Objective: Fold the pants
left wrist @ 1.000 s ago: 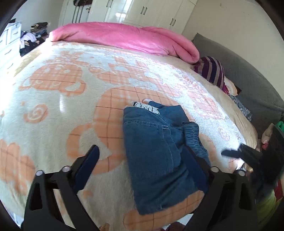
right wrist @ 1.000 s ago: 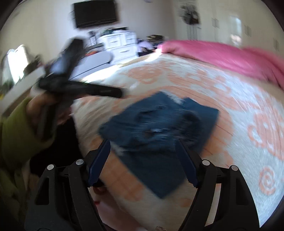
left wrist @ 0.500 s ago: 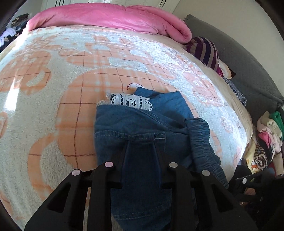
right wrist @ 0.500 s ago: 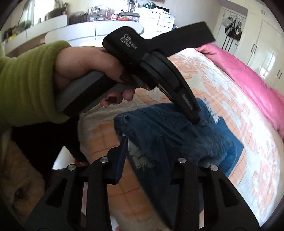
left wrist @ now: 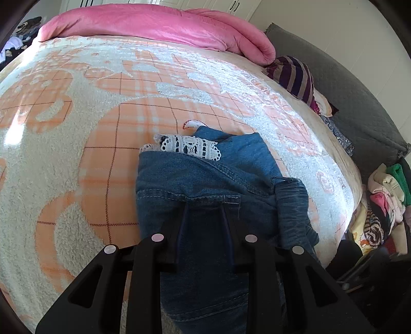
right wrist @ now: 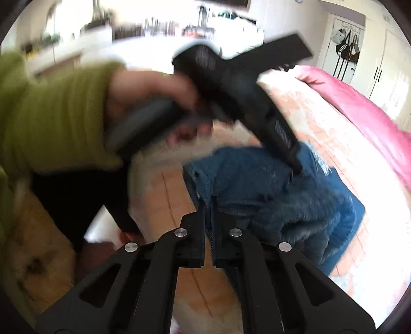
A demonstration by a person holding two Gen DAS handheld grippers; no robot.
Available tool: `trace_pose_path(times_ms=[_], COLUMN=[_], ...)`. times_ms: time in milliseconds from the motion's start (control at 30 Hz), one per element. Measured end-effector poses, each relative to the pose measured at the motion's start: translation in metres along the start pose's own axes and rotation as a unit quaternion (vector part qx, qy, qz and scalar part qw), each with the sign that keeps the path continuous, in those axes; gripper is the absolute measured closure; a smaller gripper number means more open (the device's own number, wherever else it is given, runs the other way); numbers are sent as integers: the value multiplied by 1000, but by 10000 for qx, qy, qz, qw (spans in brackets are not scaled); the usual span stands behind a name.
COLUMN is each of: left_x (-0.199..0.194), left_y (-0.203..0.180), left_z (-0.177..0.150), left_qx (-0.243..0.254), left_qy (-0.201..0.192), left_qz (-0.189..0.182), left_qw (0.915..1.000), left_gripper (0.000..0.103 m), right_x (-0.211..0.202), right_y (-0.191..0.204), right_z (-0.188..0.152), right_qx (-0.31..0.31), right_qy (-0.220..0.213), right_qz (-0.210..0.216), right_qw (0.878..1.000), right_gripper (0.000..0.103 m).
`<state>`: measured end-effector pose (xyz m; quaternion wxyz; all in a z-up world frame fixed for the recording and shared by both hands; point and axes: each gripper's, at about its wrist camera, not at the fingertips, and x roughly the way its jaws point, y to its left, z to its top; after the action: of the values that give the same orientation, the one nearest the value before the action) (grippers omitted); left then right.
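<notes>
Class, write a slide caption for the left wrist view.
Left gripper pinches folded denim pants on an orange-patterned blanket, pink duvet behind.

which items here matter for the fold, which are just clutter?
In play:
- denim pants, part-folded on the bed blanket
- left gripper, clamped on the denim
- right gripper, jaws shut at the pants' near edge

Lying about:
- pink duvet
- striped garment
- clothes pile beside the bed
- grey headboard
</notes>
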<state>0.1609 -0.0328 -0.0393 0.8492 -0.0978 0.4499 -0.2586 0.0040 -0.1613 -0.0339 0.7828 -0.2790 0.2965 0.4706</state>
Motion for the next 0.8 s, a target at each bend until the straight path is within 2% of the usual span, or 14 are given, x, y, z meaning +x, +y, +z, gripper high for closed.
trace_pose_path(times_ms=[67, 300, 433, 533, 733, 800], left_x=[0, -4, -10, -14, -20, -23], left_y=[0, -6, -13, -18, -19, -19], left_z=[0, -3, -5, -8, -11, -13], left_qx=[-6, 28, 114, 218, 183, 171], left_qy=[-11, -93, -160, -188, -226, -253], left_qz=[10, 147, 231, 355, 358, 361], left_qw=[10000, 9998, 9995, 9990, 9989, 9989], left_gripper=[79, 78, 69, 69, 68, 64], right_x=[8, 5, -3, -14, -33, -38], right_y=[0, -12, -16, -20, -17, -18], right_z=[-4, -6, -5, -2, -1, -2], right_qx=[67, 324, 399, 445, 590, 689], right_qy=[96, 2, -99, -187, -399, -517], right_qz=[14, 199, 222, 252, 249, 289], right_qw=[9999, 9993, 9989, 9985, 9971, 9959], right_gripper=[103, 101, 99, 92, 81, 76])
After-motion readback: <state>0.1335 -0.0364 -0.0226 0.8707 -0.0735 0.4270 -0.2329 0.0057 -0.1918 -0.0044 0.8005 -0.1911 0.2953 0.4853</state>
